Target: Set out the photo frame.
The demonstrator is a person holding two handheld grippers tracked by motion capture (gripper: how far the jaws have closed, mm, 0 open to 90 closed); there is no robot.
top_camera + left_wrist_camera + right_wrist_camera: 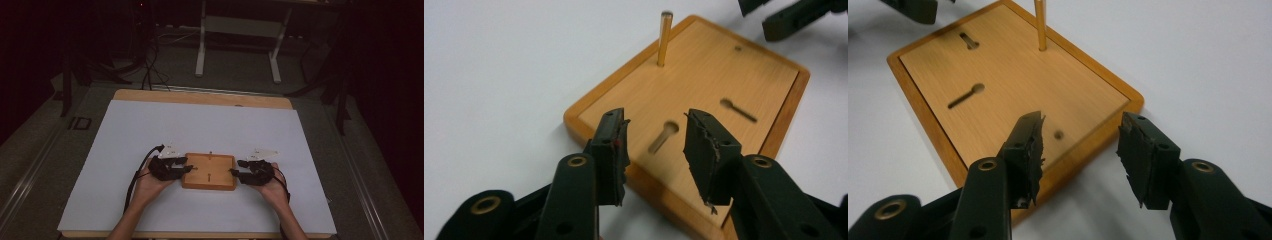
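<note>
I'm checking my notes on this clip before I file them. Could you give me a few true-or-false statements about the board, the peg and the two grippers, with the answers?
1. The wooden board lies flat on the white table cover. True.
2. A thin peg stands upright in the board near one edge. True.
3. The left gripper is shut on the peg. False: its fingers are apart, over the board's near edge, and the peg stands well beyond them.
4. The right gripper is open. True.
5. Both grippers sit at the same end of the board. False: one is at each end.
6. The board's face is unbroken. False: it has keyhole-shaped slots.
</note>
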